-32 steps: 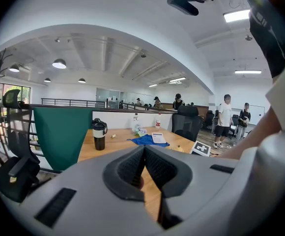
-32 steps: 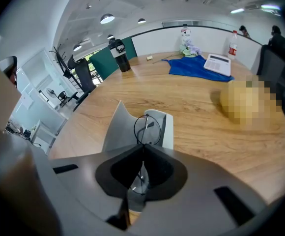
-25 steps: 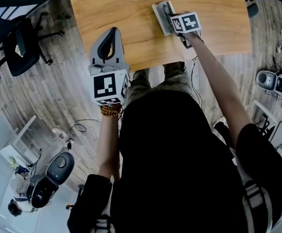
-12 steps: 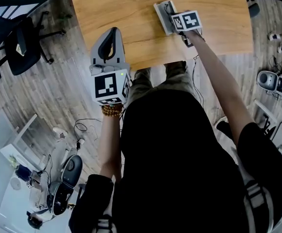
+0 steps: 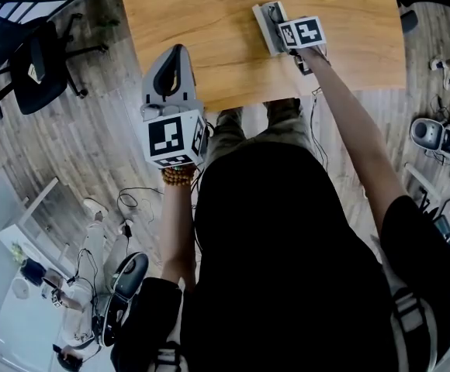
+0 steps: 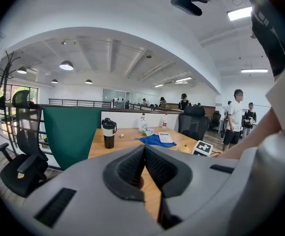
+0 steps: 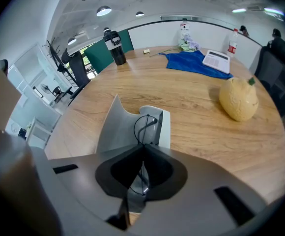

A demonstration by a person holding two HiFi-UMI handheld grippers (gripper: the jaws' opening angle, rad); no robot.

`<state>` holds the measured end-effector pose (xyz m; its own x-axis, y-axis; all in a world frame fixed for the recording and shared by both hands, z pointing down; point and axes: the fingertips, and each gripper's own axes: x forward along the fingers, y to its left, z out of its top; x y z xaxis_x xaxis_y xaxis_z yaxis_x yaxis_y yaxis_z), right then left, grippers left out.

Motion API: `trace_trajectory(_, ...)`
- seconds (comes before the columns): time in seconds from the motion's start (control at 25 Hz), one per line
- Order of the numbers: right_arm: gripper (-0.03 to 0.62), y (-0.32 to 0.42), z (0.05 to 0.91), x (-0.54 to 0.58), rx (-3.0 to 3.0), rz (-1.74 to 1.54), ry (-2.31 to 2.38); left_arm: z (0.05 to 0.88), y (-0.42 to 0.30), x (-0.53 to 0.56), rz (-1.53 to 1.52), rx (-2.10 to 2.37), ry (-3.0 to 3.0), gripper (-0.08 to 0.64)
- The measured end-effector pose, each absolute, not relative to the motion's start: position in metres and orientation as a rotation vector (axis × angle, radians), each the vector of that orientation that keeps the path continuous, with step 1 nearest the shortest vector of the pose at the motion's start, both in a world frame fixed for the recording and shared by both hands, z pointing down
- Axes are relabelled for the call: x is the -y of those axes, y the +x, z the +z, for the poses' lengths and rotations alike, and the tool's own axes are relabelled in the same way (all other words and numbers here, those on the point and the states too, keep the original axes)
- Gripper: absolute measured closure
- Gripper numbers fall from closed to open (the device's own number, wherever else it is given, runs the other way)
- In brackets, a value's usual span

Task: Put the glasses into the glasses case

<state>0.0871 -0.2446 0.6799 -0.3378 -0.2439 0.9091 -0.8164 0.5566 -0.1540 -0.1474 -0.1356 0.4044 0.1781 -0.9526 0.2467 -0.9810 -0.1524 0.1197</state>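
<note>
The glasses (image 7: 143,124), pinched in the closed jaws of our right gripper (image 7: 142,149), reach toward 12 o'clock over the open case (image 7: 114,129), whose long axis runs 6 to 12 on the tabletop (image 7: 201,132). Our left gripper (image 6: 143,151), jaws pressed together on nothing, hovers well apart at the case's 8 o'clock in the head view, so the right is nearer. A yellow fruit (image 7: 238,100) lies at 2 o'clock, out of the way.

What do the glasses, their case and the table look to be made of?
The glasses: thin dark wire rims, likely metal, with clear lenses. The glasses case: smooth matte grey with a stiff open lid; probably plastic or a leather-like covering, hard to tell. The table: light wood with visible grain and a slight sheen, perhaps veneer or laminate.
</note>
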Motion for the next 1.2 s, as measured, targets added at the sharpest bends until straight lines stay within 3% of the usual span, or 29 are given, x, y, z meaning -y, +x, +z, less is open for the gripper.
trace_trajectory(0.48, 0.508, 0.075, 0.665, 0.245, 1.882, 0.636, 0.837, 0.407, -0.157, 0.133, 0.152, 1.871, 2.188, 0.54)
trace_trajectory(1.2, 0.523, 0.064, 0.679, 0.231, 1.901, 0.605, 0.702, 0.409, -0.157, 0.137, 0.164, 1.859, 2.199, 0.54)
